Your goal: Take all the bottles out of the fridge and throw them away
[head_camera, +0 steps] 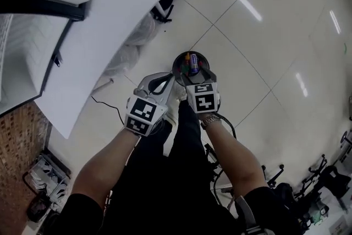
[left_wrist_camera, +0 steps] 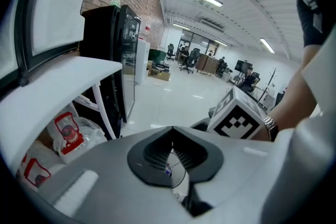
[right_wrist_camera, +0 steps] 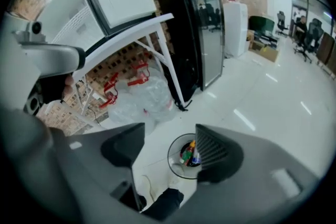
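Note:
A round black bin [head_camera: 181, 60] stands on the tiled floor just ahead of the person's feet, with several bottles [head_camera: 193, 63] lying in it. Both grippers hover over its near rim. My left gripper [head_camera: 160, 83] is shut with nothing between its pads [left_wrist_camera: 157, 153]. My right gripper [right_wrist_camera: 170, 147] is open and empty, and between its fingers I look down at the bin [right_wrist_camera: 176, 162] and its bottles [right_wrist_camera: 190, 155]. The black fridge [right_wrist_camera: 194, 29] with a glass door stands against the brick wall; the left gripper view shows the fridge [left_wrist_camera: 113, 55] too.
A white table [head_camera: 104, 36] stands to the left, with clear plastic bags [right_wrist_camera: 139, 94] under it. A cable [head_camera: 107, 104] trails over the floor. A water dispenser [right_wrist_camera: 236, 18] stands beyond the fridge. Office chairs and desks fill the far end of the room.

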`<state>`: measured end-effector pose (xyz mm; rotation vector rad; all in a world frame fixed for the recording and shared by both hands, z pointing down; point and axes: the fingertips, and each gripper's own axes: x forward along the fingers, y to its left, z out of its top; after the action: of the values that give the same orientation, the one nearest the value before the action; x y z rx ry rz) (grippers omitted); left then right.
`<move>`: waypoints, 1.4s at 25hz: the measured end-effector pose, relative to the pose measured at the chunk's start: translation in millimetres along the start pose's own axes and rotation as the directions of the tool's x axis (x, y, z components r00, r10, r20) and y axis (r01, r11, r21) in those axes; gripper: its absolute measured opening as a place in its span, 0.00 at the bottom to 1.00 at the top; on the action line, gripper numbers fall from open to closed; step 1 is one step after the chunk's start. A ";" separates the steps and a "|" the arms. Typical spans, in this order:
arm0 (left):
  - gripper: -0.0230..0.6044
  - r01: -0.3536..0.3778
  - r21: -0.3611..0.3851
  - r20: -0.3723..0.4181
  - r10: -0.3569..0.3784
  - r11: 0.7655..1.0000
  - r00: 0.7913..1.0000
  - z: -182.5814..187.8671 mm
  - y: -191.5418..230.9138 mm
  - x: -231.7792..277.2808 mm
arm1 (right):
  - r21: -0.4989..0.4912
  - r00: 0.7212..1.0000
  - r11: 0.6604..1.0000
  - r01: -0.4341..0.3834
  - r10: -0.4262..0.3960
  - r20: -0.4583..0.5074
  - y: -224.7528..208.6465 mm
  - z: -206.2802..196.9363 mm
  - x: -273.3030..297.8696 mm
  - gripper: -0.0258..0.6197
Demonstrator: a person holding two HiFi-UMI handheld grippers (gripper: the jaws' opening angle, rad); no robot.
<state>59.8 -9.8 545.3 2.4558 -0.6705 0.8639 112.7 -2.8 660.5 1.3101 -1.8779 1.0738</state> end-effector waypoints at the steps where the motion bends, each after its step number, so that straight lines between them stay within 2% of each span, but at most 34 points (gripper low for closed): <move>1: 0.04 -0.020 -0.005 0.017 0.020 1.000 1.000 6.1 3.1 -6.2 | -0.021 1.000 1.000 -0.007 0.007 0.015 3.8 11.6 -4.9 0.51; 9: 0.04 -0.161 -0.070 0.142 0.170 0.984 0.975 47.1 17.0 -72.6 | -0.168 0.983 0.980 -0.108 0.130 0.127 64.4 90.4 -67.9 0.51; 11: 0.04 -0.197 -0.098 0.173 0.211 0.976 0.962 53.8 20.1 -92.2 | -0.220 0.973 0.966 -0.136 0.172 0.153 84.3 106.2 -84.4 0.51; 13: 0.04 -0.249 -0.137 0.211 0.274 0.959 0.938 61.2 28.3 -113.9 | -0.289 0.957 0.941 -0.175 0.232 0.174 108.5 126.8 -97.3 0.51; 17: 0.04 -0.362 -0.225 0.287 0.416 0.905 0.863 71.4 47.7 -164.8 | -0.434 0.909 0.865 -0.253 0.365 0.198 166.7 167.1 -122.9 0.51; 20: 0.04 -0.434 -0.274 0.315 0.507 0.858 0.802 68.8 55.1 -208.5 | -0.517 0.872 0.804 -0.293 0.447 0.202 210.4 181.5 -146.0 0.49; 25: 0.04 -0.555 -0.354 0.348 0.657 0.753 0.669 58.9 68.1 -290.4 | -0.649 0.800 0.683 -0.336 0.570 0.186 284.2 199.1 -179.5 0.46; 30: 0.04 -0.629 -0.403 0.383 0.747 0.664 0.543 46.9 68.3 -365.3 | -0.738 0.730 0.585 -0.337 0.657 0.188 351.2 204.8 -216.9 0.43; 33: 0.04 -0.653 -0.431 0.404 0.780 0.623 0.477 39.2 62.0 -402.8 | -0.769 0.701 0.551 -0.324 0.686 0.195 380.4 203.9 -239.4 0.41; 35: 0.04 -0.663 -0.444 0.419 0.794 0.603 0.441 35.1 56.6 -424.0 | -0.785 0.686 0.535 -0.313 0.698 0.203 395.6 203.3 -253.0 0.39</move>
<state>-247.7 50.3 251.9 2.1454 -2.0739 0.1927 -182.4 8.1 242.7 0.5528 -2.8158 0.1080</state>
